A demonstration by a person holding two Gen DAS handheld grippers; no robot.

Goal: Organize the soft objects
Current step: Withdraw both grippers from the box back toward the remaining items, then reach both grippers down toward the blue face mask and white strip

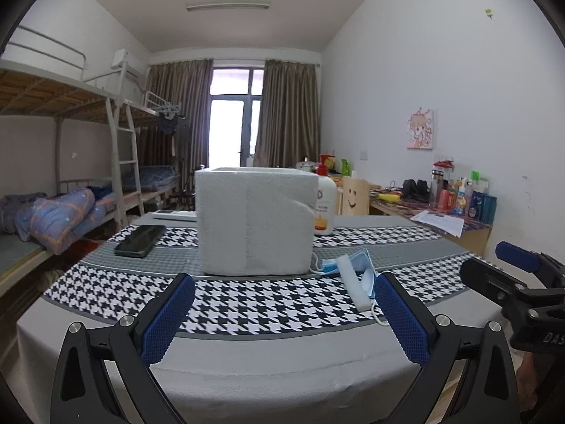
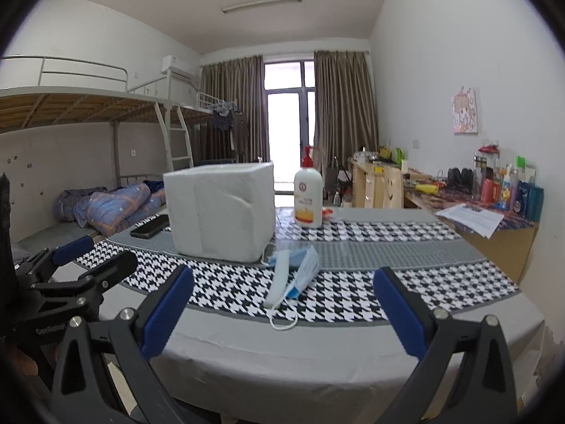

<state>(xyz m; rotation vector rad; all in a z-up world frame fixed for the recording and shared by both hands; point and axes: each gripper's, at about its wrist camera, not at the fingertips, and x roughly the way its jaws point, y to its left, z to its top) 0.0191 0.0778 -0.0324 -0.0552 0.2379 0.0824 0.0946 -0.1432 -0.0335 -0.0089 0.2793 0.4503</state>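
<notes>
A white foam box (image 1: 256, 221) stands on the houndstooth tablecloth (image 1: 247, 304); it also shows in the right wrist view (image 2: 220, 212). A crumpled blue and white face mask (image 1: 355, 275) lies just right of the box, also in the right wrist view (image 2: 291, 275), its ear loop trailing toward the table edge. My left gripper (image 1: 284, 312) is open and empty, short of the box. My right gripper (image 2: 282, 309) is open and empty, short of the mask. The right gripper also shows at the left view's right edge (image 1: 515, 282), and the left gripper at the right view's left edge (image 2: 77, 268).
A black phone (image 1: 140, 241) lies left of the box. A lotion pump bottle (image 2: 308, 194) stands behind the box. A remote (image 1: 174, 215) lies at the far edge. Bunk beds (image 1: 70, 194) stand left. A cluttered desk (image 2: 476, 198) runs along the right wall.
</notes>
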